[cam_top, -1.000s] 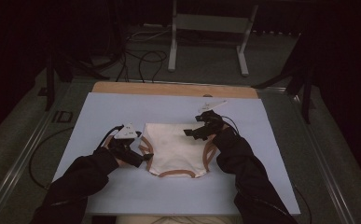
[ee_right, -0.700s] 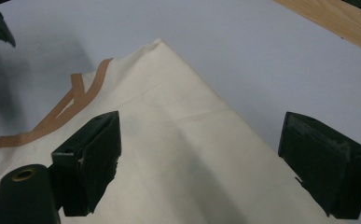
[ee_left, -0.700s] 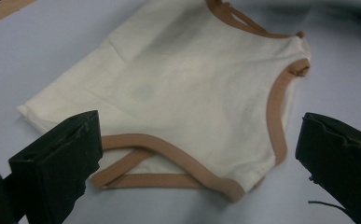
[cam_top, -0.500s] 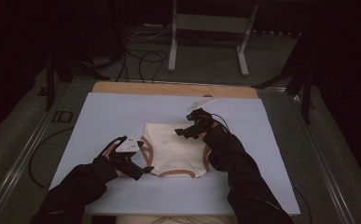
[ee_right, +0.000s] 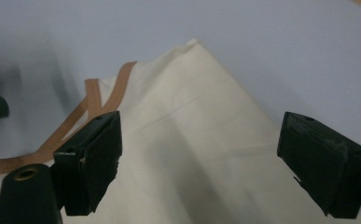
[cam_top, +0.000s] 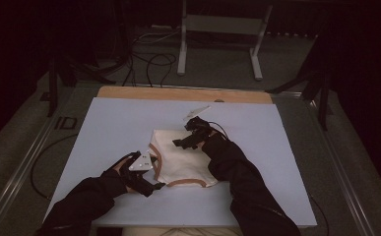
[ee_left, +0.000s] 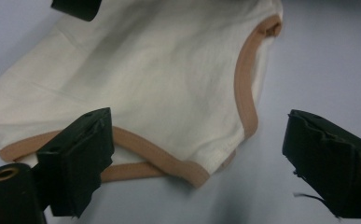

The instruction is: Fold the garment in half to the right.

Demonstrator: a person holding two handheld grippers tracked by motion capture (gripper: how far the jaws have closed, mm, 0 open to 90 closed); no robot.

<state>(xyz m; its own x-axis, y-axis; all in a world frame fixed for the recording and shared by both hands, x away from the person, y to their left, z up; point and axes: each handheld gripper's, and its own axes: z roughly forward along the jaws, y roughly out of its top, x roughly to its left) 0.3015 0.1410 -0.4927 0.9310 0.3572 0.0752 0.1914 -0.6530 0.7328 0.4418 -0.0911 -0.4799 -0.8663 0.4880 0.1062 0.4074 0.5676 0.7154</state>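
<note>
- The left gripper (cam_top: 154, 186) sits nearest the person, at the near left corner of the cream garment (cam_top: 180, 160), which lies folded flat on the pale blue table cover (cam_top: 109, 128) close to the person's edge
- In the left gripper view its jaws stand apart with nothing pinched; the tan-trimmed hem corner (ee_left: 194, 172) lies between and ahead of them on the cover. They have just been closing a little, not yet onto cloth
- Risk here: the hem corner looks to be several layers, so a shallow bite may catch only the top one and the fold would peel open when lifted; a jaw tip could also drag on the cover and bunch it
- Farther off, the right gripper (cam_top: 179, 143) hovers over the garment's upper middle, jaws spread wide over plain cream cloth (ee_right: 201, 154) in the right gripper view, holding nothing
- Risk there: a grab in mid-panel rather than at an edge would tent the fabric and wrinkle the fold; uneven pulls from both hands would skew the garment
- Against the picture a second ago, the left gripper has come from the garment's left edge towards the near corner, and the right gripper has travelled from the far right corner inward over the cloth; the garment itself lies much as it did
</note>
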